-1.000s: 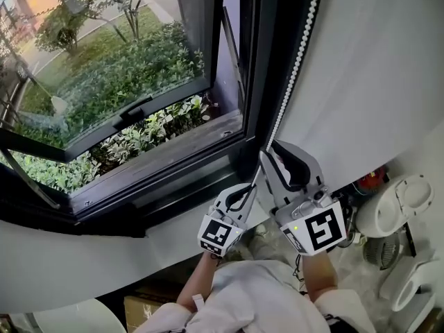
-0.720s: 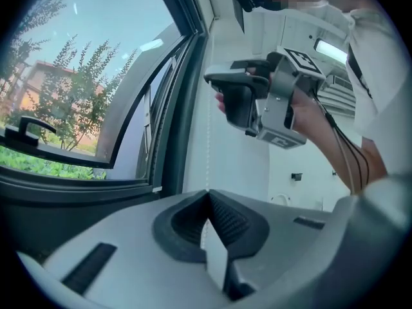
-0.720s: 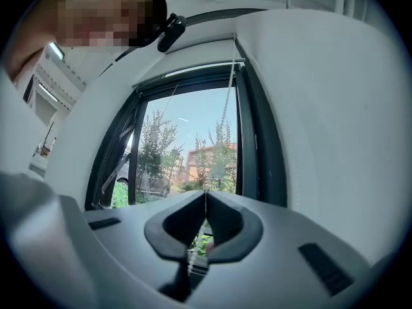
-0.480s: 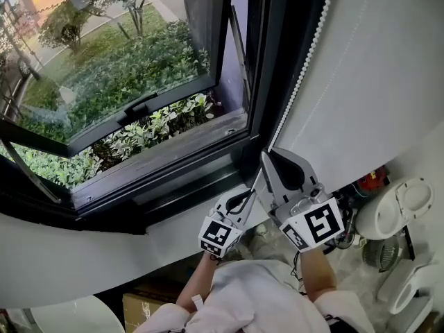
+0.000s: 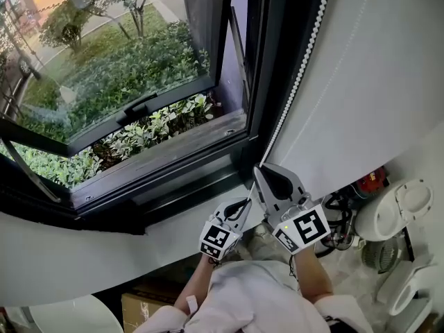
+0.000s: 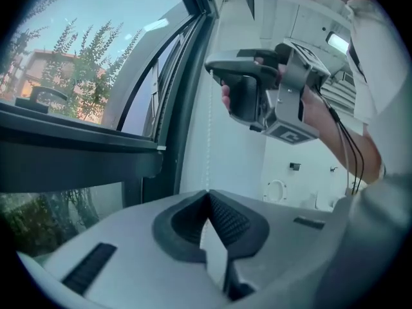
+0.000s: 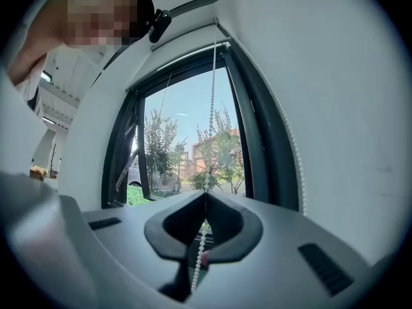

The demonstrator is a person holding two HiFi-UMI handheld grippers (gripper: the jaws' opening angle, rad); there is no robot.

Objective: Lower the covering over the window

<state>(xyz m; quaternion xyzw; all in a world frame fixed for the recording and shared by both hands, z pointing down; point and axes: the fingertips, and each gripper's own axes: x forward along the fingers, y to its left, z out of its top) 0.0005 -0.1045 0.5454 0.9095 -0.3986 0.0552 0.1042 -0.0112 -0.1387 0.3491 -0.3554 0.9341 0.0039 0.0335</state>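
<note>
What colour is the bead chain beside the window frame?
White. The bead chain shows best in the head view, against the dark frame.

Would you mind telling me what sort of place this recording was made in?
Probably a bathroom in a home: what looks like a white toilet stands in the corner, an open window looks onto garden shrubs, and a blind's bead chain hangs beside it.

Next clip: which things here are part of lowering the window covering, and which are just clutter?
Part of the job: bead chain, pinched in the shut right gripper and the shut left gripper; open window.

Just lying about: white round appliance, red item, black cables, cardboard box.
</note>
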